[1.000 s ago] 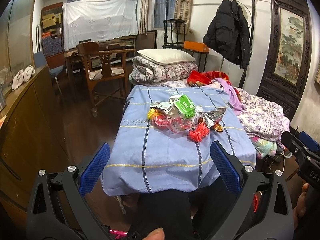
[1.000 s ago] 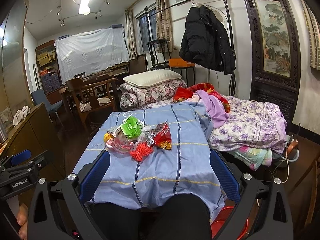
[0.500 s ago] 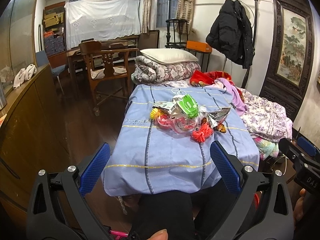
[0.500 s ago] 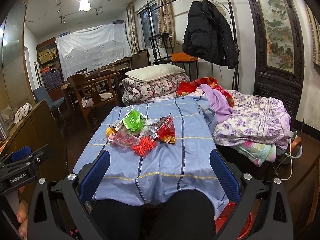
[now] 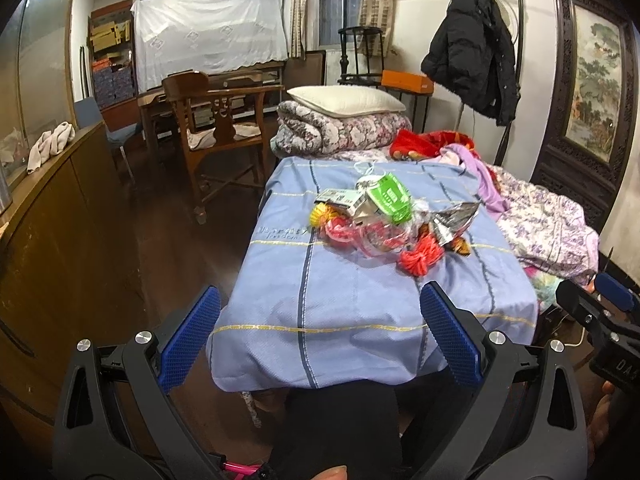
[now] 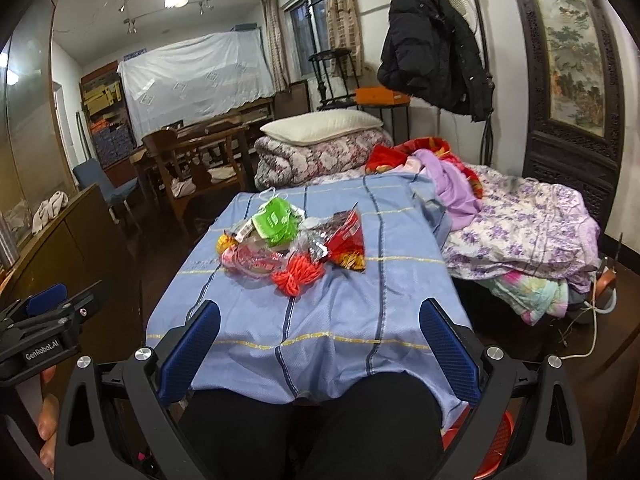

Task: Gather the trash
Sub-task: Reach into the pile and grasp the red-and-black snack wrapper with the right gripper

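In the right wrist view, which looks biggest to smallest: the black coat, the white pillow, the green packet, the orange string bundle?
1. Black coat
2. White pillow
3. and 4. Green packet and orange string bundle: they look about alike, and the bundle lies nearer the camera, so no ranking.

This is a lived-in room of a home, used for both sleeping and storage. It has a bed with a metal frame (image 6: 476,40) where a black jacket (image 6: 432,48) hangs, a folded quilt (image 5: 340,132) with a pillow (image 5: 344,100) on top, and loose clothes (image 6: 520,224) piled on the bed. There are also a carved wooden chair (image 5: 216,120), a framed landscape painting (image 5: 596,88), a curtained window (image 5: 336,8) and, at the back, what seem to be shelves under a white sheet (image 5: 208,40).
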`<move>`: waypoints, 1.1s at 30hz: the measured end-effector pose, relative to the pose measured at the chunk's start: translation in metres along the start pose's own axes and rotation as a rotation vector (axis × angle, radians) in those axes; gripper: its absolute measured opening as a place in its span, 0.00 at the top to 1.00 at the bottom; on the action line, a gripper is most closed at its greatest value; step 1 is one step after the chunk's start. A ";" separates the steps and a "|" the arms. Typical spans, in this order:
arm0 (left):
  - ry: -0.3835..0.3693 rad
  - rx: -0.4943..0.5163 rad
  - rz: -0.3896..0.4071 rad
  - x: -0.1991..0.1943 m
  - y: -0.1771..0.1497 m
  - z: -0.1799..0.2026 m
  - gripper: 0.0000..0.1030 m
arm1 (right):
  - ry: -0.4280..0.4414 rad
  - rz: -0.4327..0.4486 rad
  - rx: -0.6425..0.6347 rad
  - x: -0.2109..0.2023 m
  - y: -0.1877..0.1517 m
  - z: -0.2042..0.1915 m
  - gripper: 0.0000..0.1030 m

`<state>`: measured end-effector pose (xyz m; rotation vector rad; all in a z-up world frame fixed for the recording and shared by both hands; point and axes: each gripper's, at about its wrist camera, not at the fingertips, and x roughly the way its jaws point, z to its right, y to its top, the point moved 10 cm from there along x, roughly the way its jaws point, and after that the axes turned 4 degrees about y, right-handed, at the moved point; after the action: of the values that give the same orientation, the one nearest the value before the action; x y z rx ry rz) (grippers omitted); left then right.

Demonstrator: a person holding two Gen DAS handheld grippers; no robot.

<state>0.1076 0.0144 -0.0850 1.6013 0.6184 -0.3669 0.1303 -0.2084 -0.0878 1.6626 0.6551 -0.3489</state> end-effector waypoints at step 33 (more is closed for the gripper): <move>-0.270 -0.023 -0.291 0.187 -0.006 0.060 0.07 | 0.081 -0.121 0.224 0.224 0.057 0.090 0.94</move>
<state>0.2615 -0.0117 -0.2044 1.4094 0.6446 -0.7752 0.3538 -0.2500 -0.1876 1.8617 0.8026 -0.4575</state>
